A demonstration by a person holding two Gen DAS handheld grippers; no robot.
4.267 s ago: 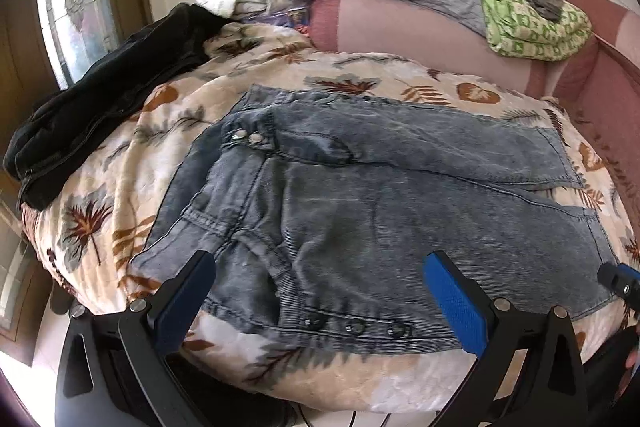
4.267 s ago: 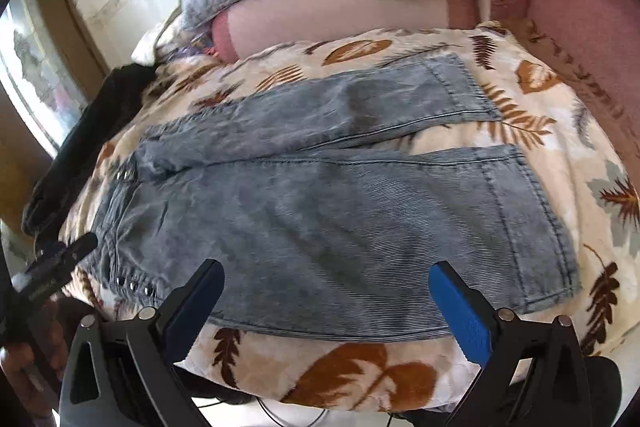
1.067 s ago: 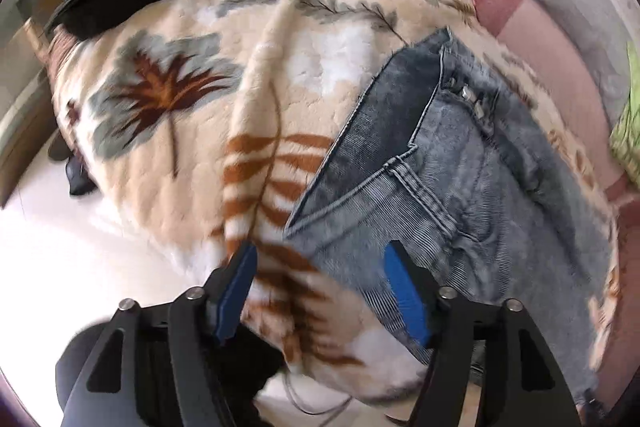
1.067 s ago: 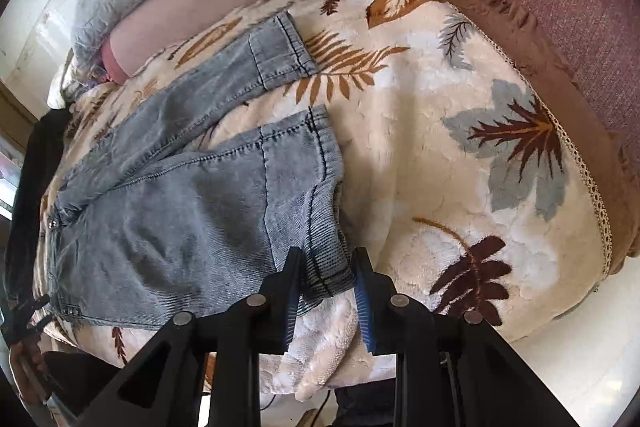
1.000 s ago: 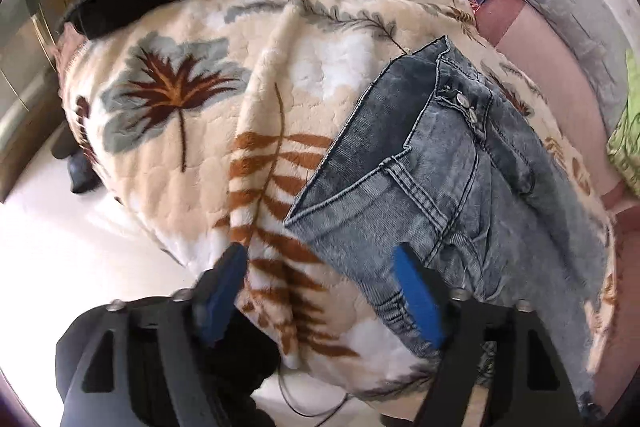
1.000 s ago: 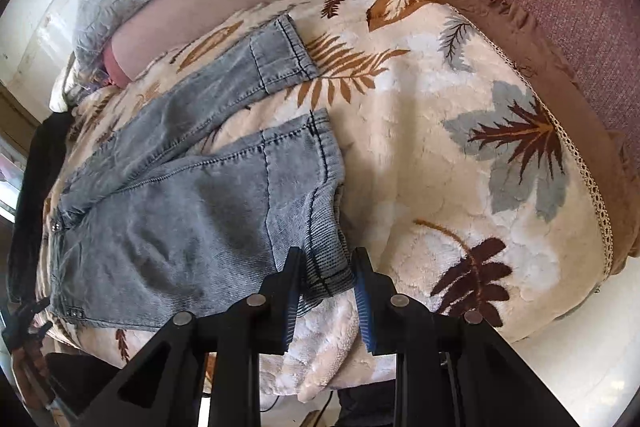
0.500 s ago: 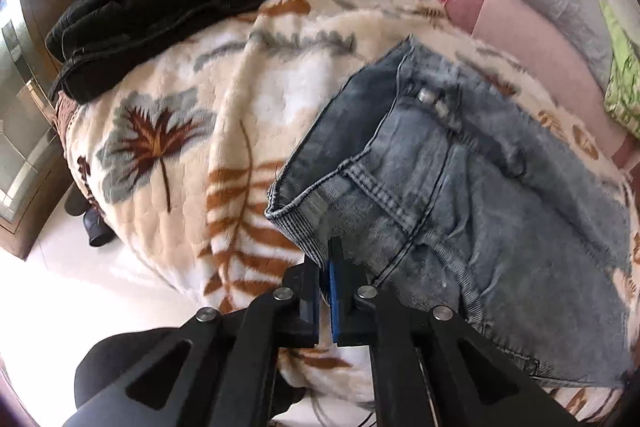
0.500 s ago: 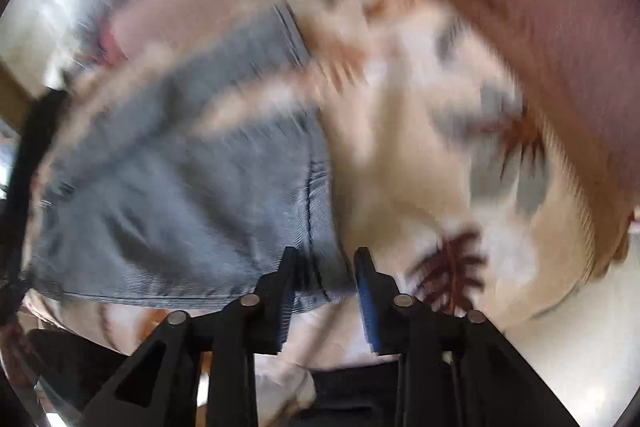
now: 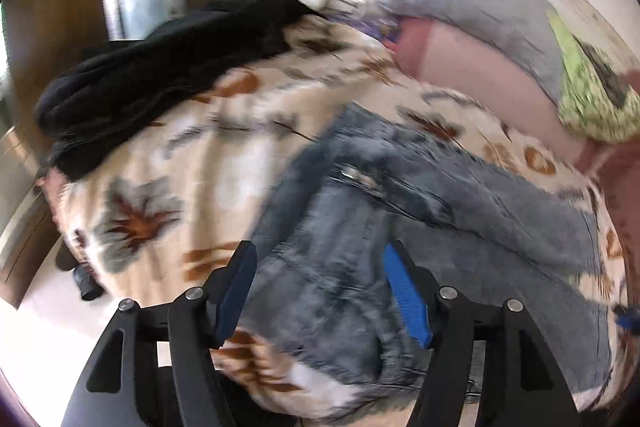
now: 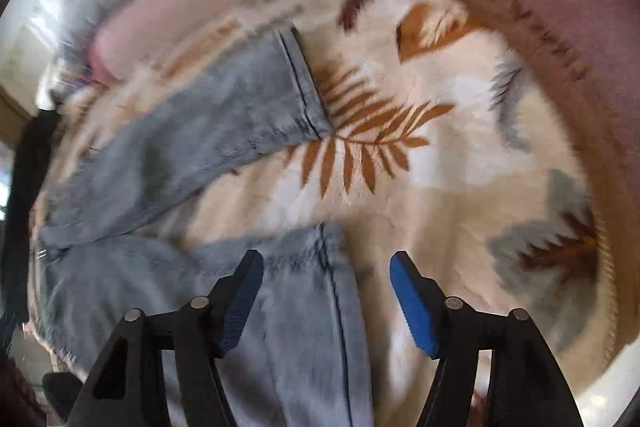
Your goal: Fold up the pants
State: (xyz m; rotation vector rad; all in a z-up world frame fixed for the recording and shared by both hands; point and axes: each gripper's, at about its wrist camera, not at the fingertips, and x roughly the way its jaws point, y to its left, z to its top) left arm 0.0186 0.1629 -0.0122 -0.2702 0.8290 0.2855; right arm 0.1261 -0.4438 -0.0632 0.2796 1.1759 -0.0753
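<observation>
Pants: faded grey-blue denim pants (image 9: 472,211), spread flat; waist end rumpled, two metal buttons showing; legs parted, hems stitched dark.
Location: on cream fleece blanket with brown and grey leaf print (image 10: 452,155), covering a bed.
Left gripper (image 9: 320,291): jaws have just been opening, apart over waistband, nothing clamped.
Right gripper (image 10: 326,299): jaws have just been opening, apart over near leg hem.
Room: black garment (image 9: 160,75), grey quilted pillow (image 9: 480,11), green patterned cloth (image 9: 592,103); frames blurred.
</observation>
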